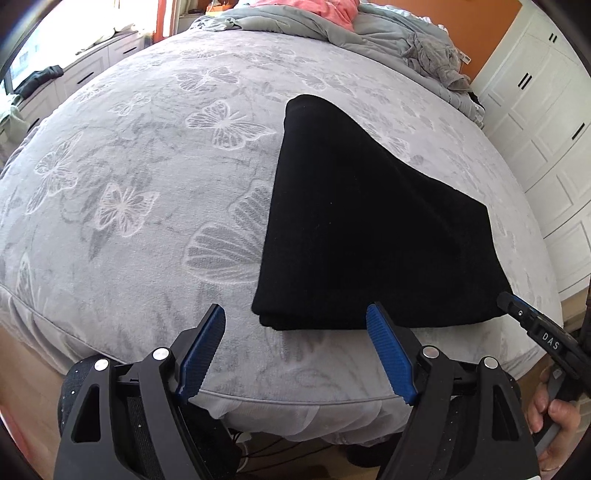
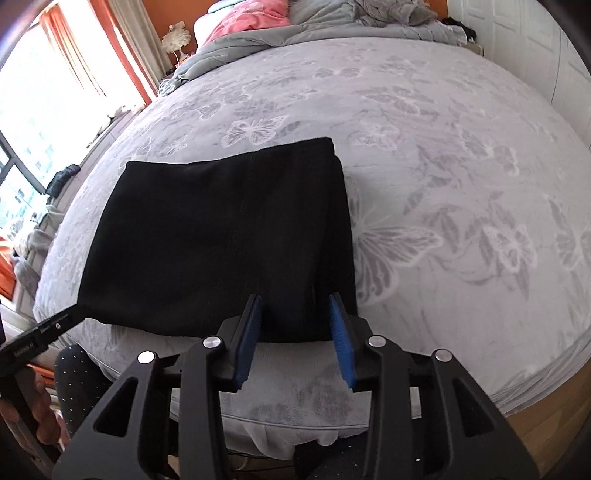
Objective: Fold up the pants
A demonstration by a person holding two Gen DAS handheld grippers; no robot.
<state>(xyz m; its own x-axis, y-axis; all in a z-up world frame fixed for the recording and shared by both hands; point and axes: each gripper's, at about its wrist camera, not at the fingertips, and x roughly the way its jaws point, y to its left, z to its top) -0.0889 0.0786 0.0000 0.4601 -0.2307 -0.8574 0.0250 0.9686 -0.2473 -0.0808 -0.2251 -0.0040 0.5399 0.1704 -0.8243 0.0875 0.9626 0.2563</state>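
The black pants (image 1: 369, 229) lie folded in a flat stack near the front edge of the bed (image 1: 147, 184). My left gripper (image 1: 297, 314) is open and empty, hovering just short of the stack's front left corner. In the right wrist view the pants (image 2: 221, 236) fill the middle left. My right gripper (image 2: 295, 302) is open and empty at the stack's front right edge, apart from the cloth. The right gripper's tip also shows in the left wrist view (image 1: 517, 310), and the left gripper's tip in the right wrist view (image 2: 55, 328).
The bed has a grey butterfly-patterned cover. A crumpled grey duvet (image 1: 369, 33) and a pink cloth (image 1: 317, 11) lie at the far end. White wardrobe doors (image 1: 546, 122) stand on the right, low drawers (image 1: 85, 70) and a window (image 2: 44, 92) on the left.
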